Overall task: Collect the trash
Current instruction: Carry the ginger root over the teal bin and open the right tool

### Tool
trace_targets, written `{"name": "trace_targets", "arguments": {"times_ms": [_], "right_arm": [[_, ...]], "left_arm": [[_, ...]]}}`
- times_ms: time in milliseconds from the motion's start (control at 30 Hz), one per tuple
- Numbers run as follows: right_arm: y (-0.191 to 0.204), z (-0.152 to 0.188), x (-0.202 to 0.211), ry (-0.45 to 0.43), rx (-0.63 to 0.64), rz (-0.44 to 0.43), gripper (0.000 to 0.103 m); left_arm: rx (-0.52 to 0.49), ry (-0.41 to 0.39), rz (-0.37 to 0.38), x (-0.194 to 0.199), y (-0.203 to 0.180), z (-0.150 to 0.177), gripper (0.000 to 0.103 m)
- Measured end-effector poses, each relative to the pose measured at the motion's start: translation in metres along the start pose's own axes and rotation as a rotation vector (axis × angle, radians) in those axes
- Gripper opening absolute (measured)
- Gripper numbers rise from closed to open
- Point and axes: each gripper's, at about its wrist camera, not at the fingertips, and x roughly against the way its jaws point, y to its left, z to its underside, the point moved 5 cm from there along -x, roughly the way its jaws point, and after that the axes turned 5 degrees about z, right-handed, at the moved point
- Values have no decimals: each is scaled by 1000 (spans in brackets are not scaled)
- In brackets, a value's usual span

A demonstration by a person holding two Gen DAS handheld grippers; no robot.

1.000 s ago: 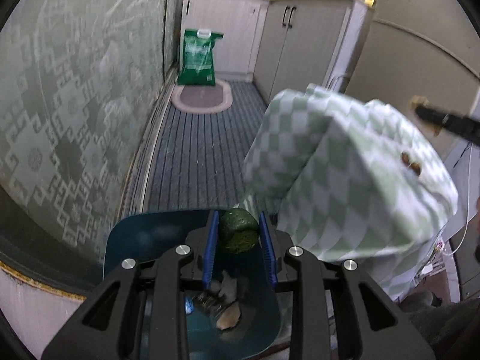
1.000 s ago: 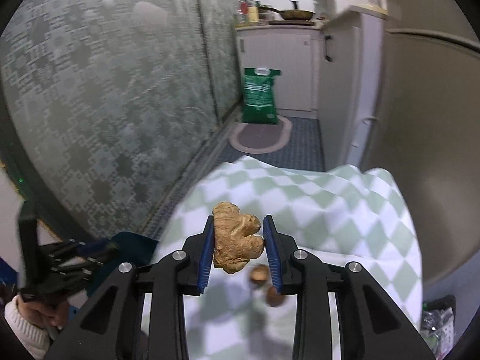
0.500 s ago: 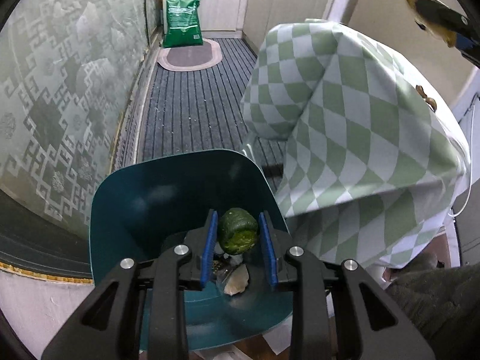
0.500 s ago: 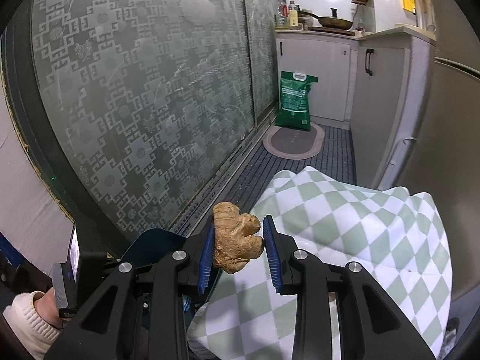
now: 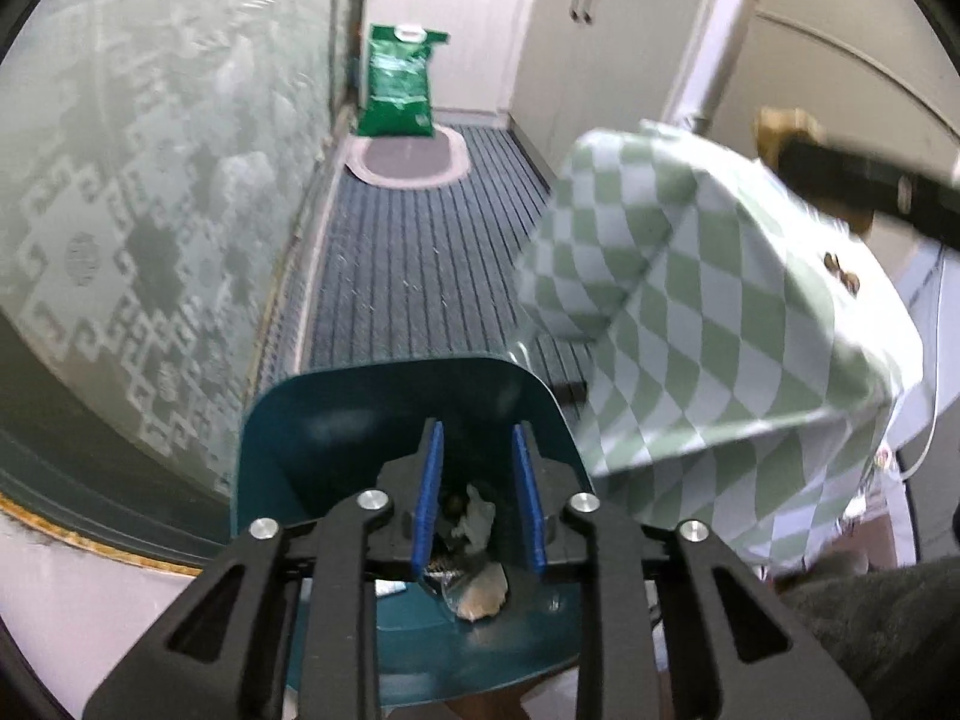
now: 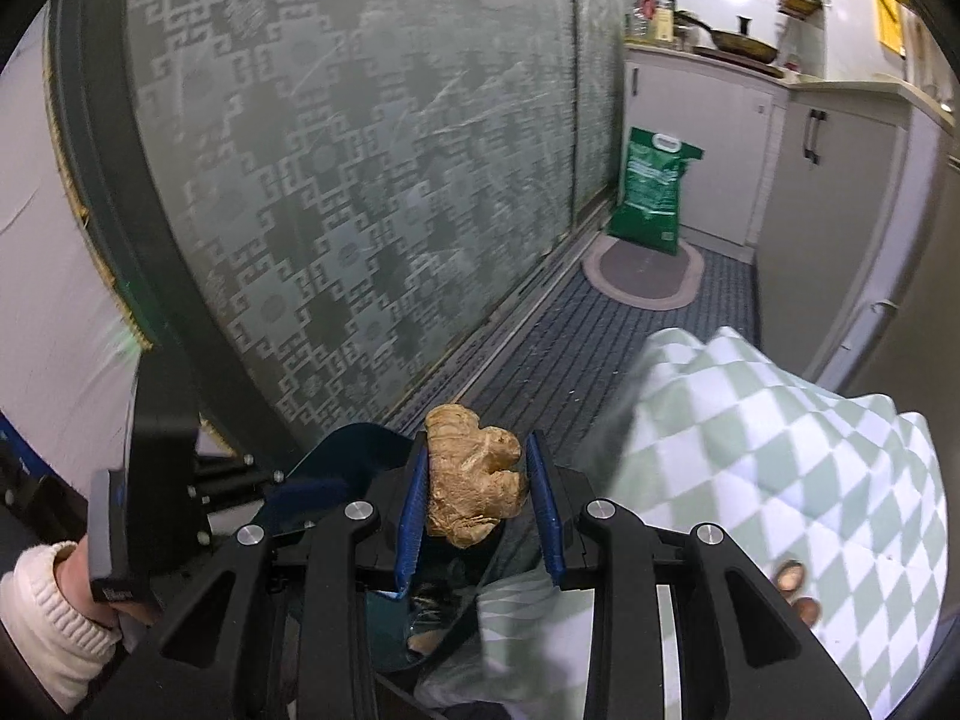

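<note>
Frosted patterned glass and ribbed floor matting run behind the teal bin [image 5: 336, 420], over which the left gripper [image 5: 477, 504] now hangs with its jaws apart and empty: the green lump they pinched half a second ago is gone, judged dropped among the scraps [image 5: 474, 576] below the jaws, so that piece is collected. To the right, the right gripper [image 6: 480, 510] has swung off the checked cloth [image 6: 780, 450] toward the bin, its jaws clamped on the ginger root [image 6: 474, 492], which sits above the bin's rim and looks next to go in.
</note>
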Motion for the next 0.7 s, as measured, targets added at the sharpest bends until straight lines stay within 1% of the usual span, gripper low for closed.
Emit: {"name": "trace_targets", "arguments": {"times_ms": [267,367,500,700], "right_arm": [[43,11,-26,78,76,-55,32],[58,21,-38,124,109,-70,32],[71,34,-54,182,132,-86,32],[90,55,-79,271,172,-125,32]], "left_arm": [[51,-136,-52,35,22,-15,20],[78,-214,-51,55,28,-22,20],[95,-288,-41,74,30,-28,20],[83,-342,-50,87,27,-31,20]]}}
